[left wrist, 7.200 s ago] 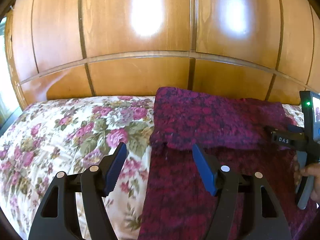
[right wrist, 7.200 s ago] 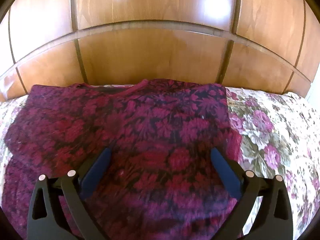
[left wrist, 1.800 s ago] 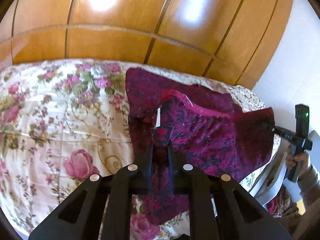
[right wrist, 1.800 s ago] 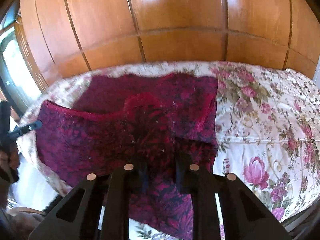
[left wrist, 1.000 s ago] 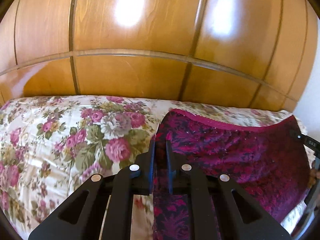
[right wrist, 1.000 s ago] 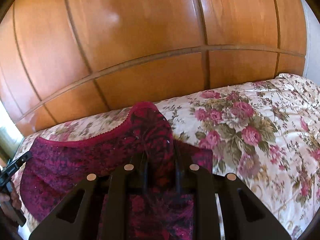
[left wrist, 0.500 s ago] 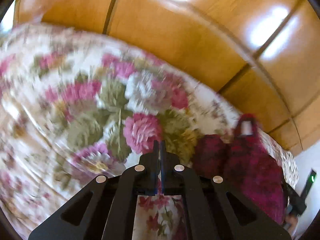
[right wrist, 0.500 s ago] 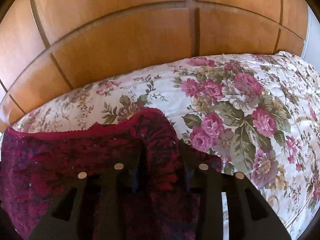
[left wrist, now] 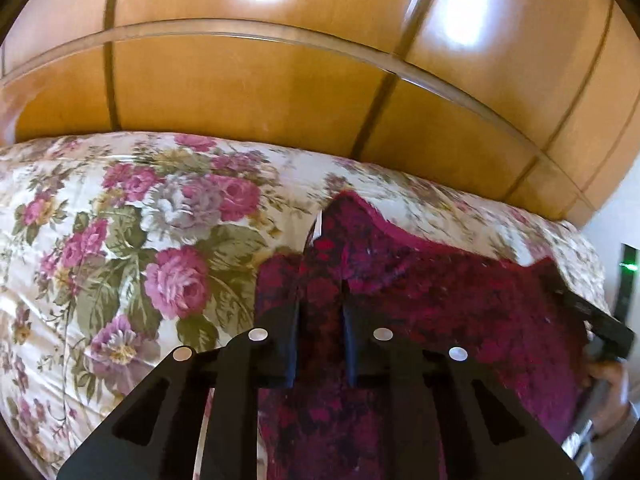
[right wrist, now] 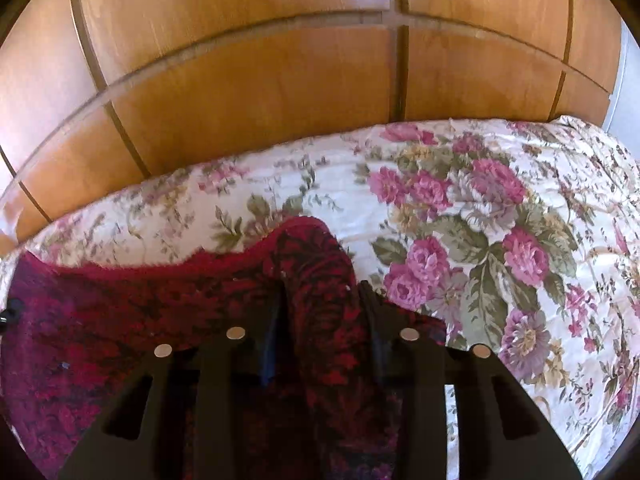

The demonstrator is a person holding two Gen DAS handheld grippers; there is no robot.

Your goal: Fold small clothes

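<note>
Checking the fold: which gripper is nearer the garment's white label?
Left. The left gripper, jaws just opening with cloth between them, sits directly below the white label on the garment. The right gripper, jaws just closing on cloth, holds the garment's opposite end, far from the label.

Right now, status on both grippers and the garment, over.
Left gripper: jaws just opening, maroon garment pinched between. Right gripper: just closed further, pinching the same garment. Garment on floral bedspread; nothing in the way.
</note>
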